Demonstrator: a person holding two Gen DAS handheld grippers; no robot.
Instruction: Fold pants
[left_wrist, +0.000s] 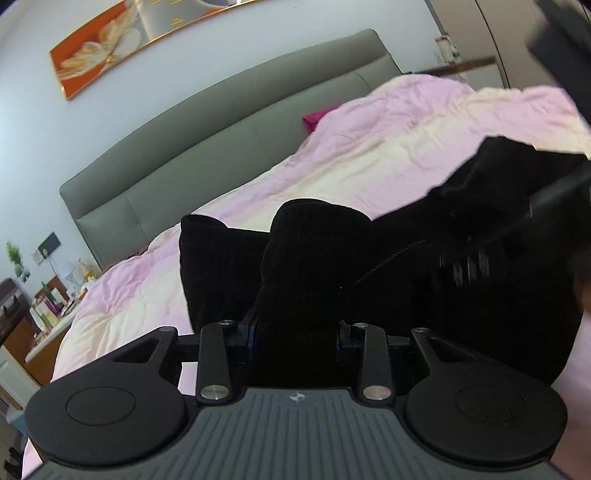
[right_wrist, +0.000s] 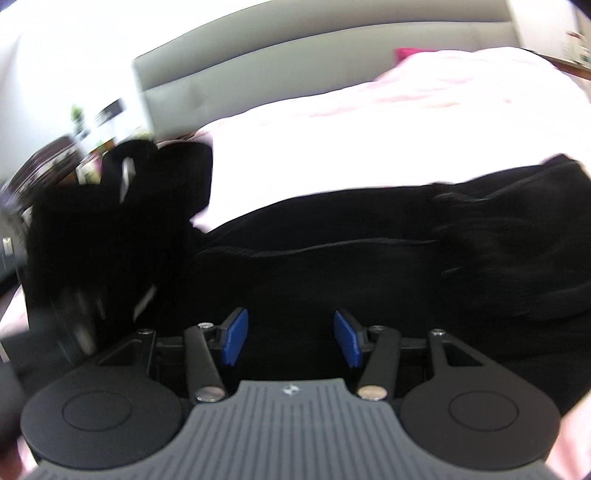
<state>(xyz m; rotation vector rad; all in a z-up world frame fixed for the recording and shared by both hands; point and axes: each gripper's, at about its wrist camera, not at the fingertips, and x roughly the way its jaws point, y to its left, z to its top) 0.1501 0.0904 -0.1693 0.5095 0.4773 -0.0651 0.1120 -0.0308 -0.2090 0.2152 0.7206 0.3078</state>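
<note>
With the left tongs (left_wrist: 295, 332) pinching a bunched end of the black ribbed knit pants (right_wrist: 332, 258) on the pink quilted bed (left_wrist: 332, 166), the spread, empty right tongs (right_wrist: 291, 339) should grip nearby fabric so the fold lifts evenly.

- The pants (left_wrist: 317, 258) are black cloth, ribbed and matt, with a fuzzy knit look.
- The quilt (left_wrist: 369, 155) is thin pink and cream cloth, smooth but creased.
- The headboard (left_wrist: 221, 147) is grey padded upholstery with a dull, leather-like sheen.
- The left gripper (left_wrist: 295, 332) is matt black plastic with shiny metal pins and a grooved grey top.
- The right gripper (right_wrist: 291, 338) has the same matt black plastic, and its pads (right_wrist: 234, 336) are blue with a rubbery look.
- The picture (left_wrist: 122, 40) is glossy within a gold-toned frame.
</note>
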